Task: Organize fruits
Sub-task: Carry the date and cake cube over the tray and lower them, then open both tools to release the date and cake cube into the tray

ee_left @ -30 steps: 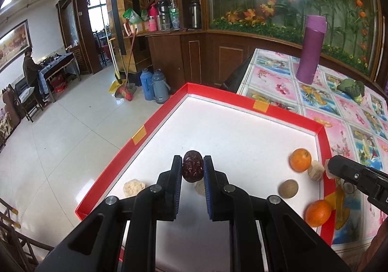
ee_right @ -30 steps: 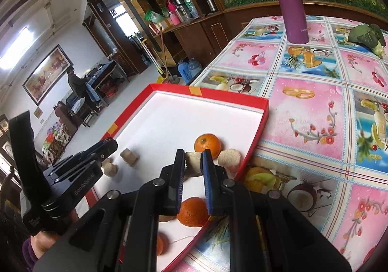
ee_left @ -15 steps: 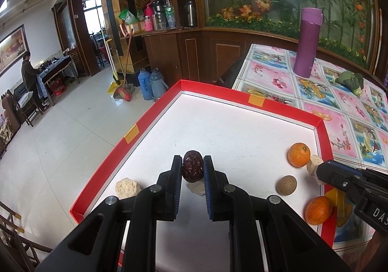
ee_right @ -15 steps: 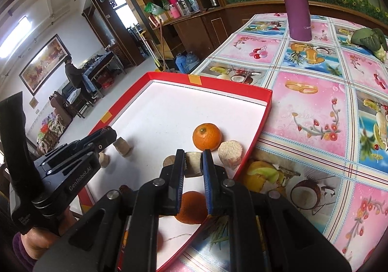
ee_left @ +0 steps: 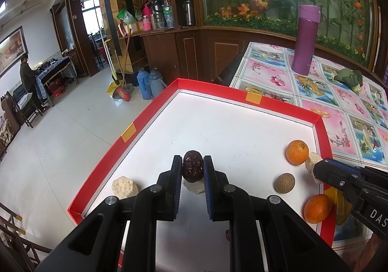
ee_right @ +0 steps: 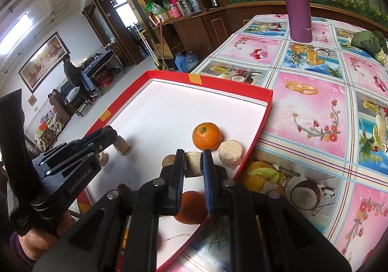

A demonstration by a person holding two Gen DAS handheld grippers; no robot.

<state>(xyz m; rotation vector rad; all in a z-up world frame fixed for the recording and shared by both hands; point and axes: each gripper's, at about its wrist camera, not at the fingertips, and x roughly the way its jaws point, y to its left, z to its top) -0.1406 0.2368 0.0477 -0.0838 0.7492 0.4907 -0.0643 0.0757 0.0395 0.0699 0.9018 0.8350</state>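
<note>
A red-rimmed tray with a white floor holds the fruit. My left gripper is shut on a dark red date, held just above a pale chunk; another pale chunk lies to its left. My right gripper is shut on a pale beige block, low over the tray's right side. Around the block sit an orange, a round beige cake and a brown round fruit. A second orange lies under the fingers.
A purple flask and a green vegetable stand on the patterned tablecloth beyond the tray. The left gripper reaches over the tray's left edge, near two beige pieces. The floor drops away left of the tray.
Both grippers keep their hold. The right gripper has slid a little further into the tray towards the far orange; the left gripper has barely shifted.
</note>
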